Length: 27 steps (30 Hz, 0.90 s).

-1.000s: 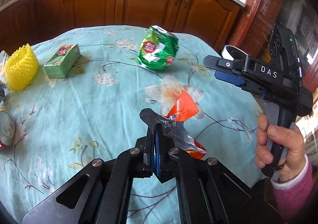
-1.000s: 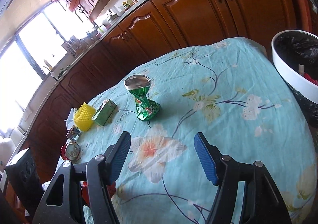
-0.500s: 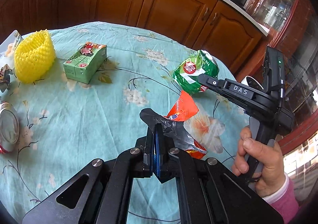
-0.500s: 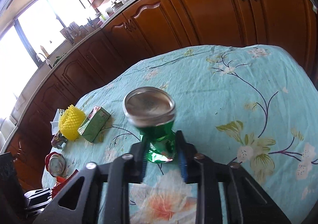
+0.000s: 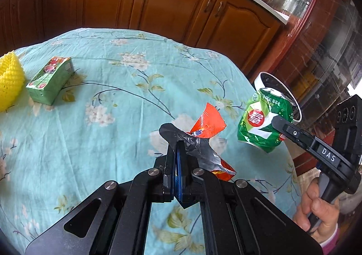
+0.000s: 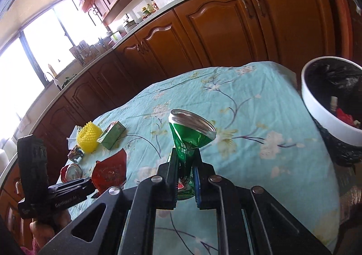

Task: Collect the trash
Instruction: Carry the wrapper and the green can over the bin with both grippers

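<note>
My left gripper (image 5: 177, 145) is shut on a crumpled orange and silver snack wrapper (image 5: 207, 122), held above the table's right half. A crushed green soda can (image 6: 189, 139) is pinched at its waist between the jaws of my right gripper (image 6: 185, 153), lifted off the cloth. In the left wrist view the green can (image 5: 263, 125) hangs near the table's right edge, in front of the white trash bin (image 5: 263, 77). The right wrist view shows the trash bin (image 6: 316, 105) with its black liner beside the table at right, and the snack wrapper (image 6: 110, 171) in the left gripper at lower left.
The table (image 5: 117, 105) has a teal floral cloth. A green juice carton (image 5: 51, 79) and a yellow foam net (image 5: 10, 79) lie at its left side. A red can (image 6: 71, 172) and a foil scrap (image 6: 75, 154) sit near the left edge. Wooden cabinets (image 5: 158, 3) run behind.
My right gripper went from open to shut on the green can, lifted it off the cloth and carried it right toward the bin. The left gripper with the wrapper shifted across the table.
</note>
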### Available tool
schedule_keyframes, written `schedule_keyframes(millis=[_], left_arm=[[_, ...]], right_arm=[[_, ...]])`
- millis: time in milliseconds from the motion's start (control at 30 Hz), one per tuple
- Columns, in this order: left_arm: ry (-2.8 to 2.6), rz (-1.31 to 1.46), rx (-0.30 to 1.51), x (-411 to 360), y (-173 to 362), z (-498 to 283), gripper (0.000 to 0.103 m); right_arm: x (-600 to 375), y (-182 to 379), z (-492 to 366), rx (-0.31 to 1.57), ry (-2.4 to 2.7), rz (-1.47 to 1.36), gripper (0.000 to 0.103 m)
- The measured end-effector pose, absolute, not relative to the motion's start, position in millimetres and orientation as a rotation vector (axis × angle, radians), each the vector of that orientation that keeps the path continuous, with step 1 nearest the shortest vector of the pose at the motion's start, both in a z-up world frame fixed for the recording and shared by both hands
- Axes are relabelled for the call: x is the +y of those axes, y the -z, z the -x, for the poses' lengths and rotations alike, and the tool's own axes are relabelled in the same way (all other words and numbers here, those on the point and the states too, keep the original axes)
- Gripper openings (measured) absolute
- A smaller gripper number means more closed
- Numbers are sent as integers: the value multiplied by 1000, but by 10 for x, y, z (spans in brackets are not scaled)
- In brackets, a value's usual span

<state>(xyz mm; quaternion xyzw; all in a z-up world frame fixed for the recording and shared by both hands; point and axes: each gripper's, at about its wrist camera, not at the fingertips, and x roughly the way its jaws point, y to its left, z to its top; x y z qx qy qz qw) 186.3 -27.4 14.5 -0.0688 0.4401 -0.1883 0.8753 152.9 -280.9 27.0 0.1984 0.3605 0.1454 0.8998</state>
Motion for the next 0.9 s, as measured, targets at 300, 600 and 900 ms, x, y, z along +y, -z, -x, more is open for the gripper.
schedule_keyframes(millis=[300, 600, 900], left_arm=[[421, 62, 929, -710, -132, -1788, 1], [443, 9, 918, -996, -194, -1744, 1], [460, -23, 890, -1198, -329, -1741, 1]], right_arm=[[-3202, -225, -1182, 730, -220, -442, 11], [-3281, -248, -1060, 708, -190, -444, 11], [-3362, -339, -1005, 681, -180, -435, 11]])
